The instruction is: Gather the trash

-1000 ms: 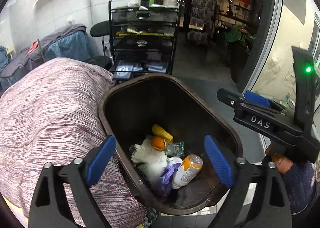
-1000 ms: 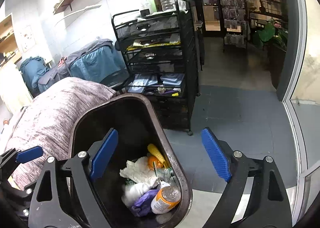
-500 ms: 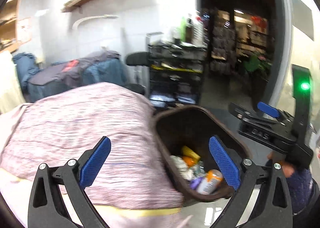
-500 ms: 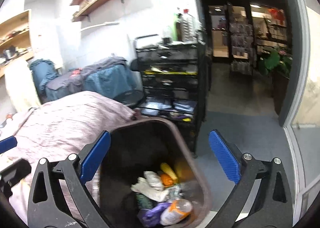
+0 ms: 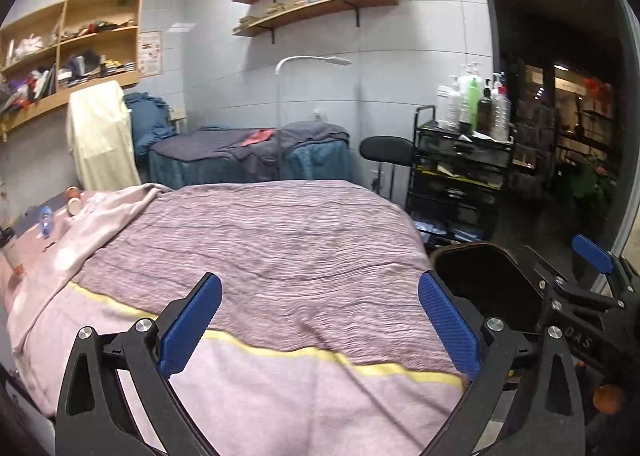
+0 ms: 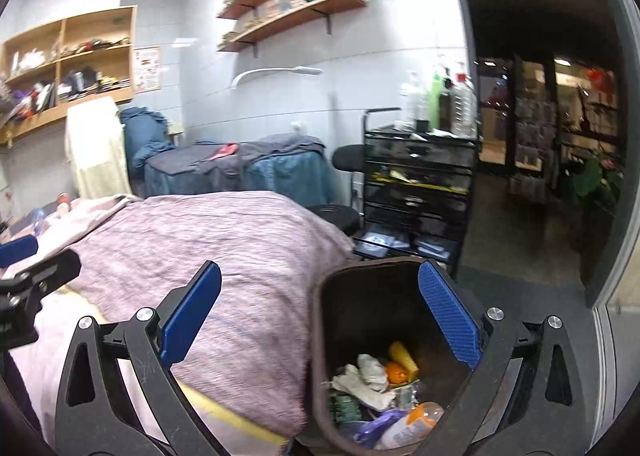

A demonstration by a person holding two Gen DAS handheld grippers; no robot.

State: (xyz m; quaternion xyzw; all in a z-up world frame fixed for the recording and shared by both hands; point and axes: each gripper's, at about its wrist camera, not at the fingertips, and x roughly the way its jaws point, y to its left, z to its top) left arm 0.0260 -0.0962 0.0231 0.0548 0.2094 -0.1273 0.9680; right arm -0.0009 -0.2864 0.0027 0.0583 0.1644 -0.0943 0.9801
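Both grippers are hanging spread wide and empty — the left gripper (image 5: 320,320) over a mauve bedspread (image 5: 280,248), the right gripper (image 6: 320,320) straddling the bed's edge. A dark trash bin (image 6: 320,336) is standing just beside the bed, holding crumpled tissues (image 6: 366,376), an orange (image 6: 396,372) and a bottle (image 6: 408,422).

Bed (image 5: 280,248) fills the near ground, blanket (image 5: 256,384) spread across it. Off its right foot corner, the trash bin (image 6: 320,336) stands on the floor, just beside the bed's edge, with a bottle (image 6: 408,422), tissues (image 6: 368,376) and an orange (image 6: 394,372) inside. Behind the bin, a wire cart (image 6: 416,183) against the wall, bottles (image 6: 440,99) on its top. Left of the cart, a stool (image 5: 386,149), then a second covered bed (image 5: 248,159). Wall shelves (image 5: 316,3) above it. At the bed's far left edge, small containers (image 5: 74,199).
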